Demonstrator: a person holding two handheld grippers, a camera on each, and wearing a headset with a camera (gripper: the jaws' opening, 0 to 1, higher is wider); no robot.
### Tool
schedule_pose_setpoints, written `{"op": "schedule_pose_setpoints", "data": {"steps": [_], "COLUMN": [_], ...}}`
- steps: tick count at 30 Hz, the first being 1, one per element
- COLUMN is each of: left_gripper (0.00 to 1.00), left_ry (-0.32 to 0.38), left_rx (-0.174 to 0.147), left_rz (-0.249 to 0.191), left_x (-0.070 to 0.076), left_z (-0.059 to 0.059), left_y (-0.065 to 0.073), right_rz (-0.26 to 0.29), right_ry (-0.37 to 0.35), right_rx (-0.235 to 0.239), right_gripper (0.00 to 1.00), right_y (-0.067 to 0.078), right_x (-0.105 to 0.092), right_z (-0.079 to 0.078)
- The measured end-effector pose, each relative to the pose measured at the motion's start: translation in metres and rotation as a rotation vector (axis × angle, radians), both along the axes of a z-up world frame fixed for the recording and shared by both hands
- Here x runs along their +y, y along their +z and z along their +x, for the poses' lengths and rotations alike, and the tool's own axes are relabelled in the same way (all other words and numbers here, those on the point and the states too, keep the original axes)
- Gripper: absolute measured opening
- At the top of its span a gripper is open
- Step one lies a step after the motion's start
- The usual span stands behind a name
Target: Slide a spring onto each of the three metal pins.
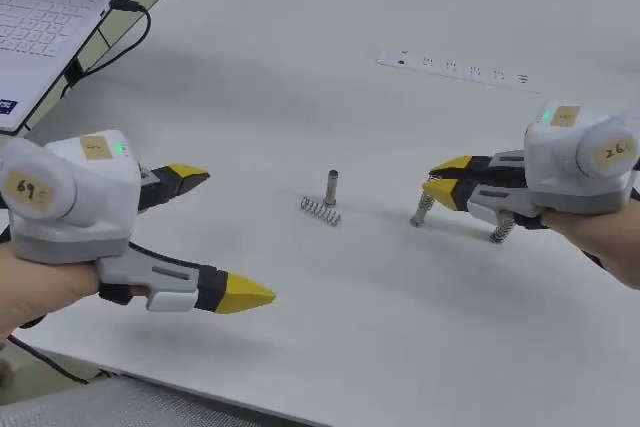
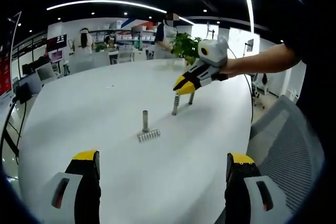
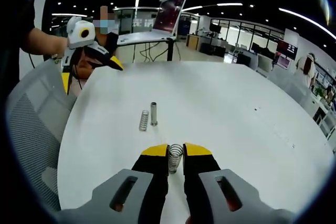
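Observation:
A bare metal pin [image 1: 331, 187] stands upright mid-table, and a loose spring [image 1: 320, 210] lies flat against its base. To the right, a second pin [image 1: 423, 209] wears a spring. My right gripper [image 1: 437, 184] is at its top; in the right gripper view that spring [image 3: 175, 157] sits between the nearly closed jaws of the right gripper [image 3: 176, 151]. A third pin with a spring [image 1: 502, 230] stands under the right gripper's body. My left gripper [image 1: 225, 237] hovers at the left, wide open and holding nothing. From the left gripper [image 2: 163, 157] the bare pin [image 2: 145, 120] lies straight ahead.
A laptop [image 1: 40, 17] with a black cable [image 1: 130, 37] sits at the back left. A white power strip [image 1: 460, 69] lies at the back right. The table's front edge [image 1: 300, 402] runs close below the left gripper. A mesh chair [image 2: 294, 145] stands beside the table.

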State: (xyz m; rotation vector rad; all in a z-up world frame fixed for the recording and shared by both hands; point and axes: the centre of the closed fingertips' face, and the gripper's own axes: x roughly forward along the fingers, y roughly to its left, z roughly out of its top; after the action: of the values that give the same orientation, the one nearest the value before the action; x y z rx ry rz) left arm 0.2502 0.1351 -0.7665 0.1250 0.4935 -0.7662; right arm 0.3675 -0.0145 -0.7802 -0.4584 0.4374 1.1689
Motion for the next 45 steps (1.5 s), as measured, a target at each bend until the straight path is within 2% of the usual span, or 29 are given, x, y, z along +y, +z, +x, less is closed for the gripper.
{"op": "schedule_pose_setpoints", "data": {"steps": [15,16,25,28,31,37,45], "left_gripper": [0.98,0.98,0.98,0.98,0.98,0.98,0.98], "left_ry": [0.001,0.0,-0.004,-0.01,-0.01,-0.009,-0.011], "left_rx": [0.002,0.002,0.007,0.006,0.003,0.0,-0.003], "left_rz": [0.001,0.002,-0.003,-0.002,-0.005,-0.004,-0.008], "left_x": [0.001,0.001,-0.002,-0.004,-0.005,-0.004,-0.006], "left_z": [-0.001,-0.001,-0.003,-0.003,-0.003,-0.003,-0.002], "left_y": [-0.001,-0.001,0.0,0.0,0.001,0.003,0.004], "right_rz": [-0.081,-0.067,-0.062,-0.059,-0.033,0.009,0.082], "right_ry": [-0.001,-0.006,-0.01,-0.019,-0.029,-0.026,0.006], "right_rx": [0.021,0.02,0.034,0.015,-0.001,-0.014,-0.017], "right_gripper": [0.08,0.08,0.1,0.12,0.15,0.15,0.15], "right_y": [-0.03,-0.029,-0.026,-0.02,-0.008,0.01,0.034], "right_x": [0.0,0.0,-0.002,-0.002,0.0,0.004,0.028], "right_z": [-0.005,-0.004,-0.006,-0.005,-0.004,-0.005,-0.016]}}
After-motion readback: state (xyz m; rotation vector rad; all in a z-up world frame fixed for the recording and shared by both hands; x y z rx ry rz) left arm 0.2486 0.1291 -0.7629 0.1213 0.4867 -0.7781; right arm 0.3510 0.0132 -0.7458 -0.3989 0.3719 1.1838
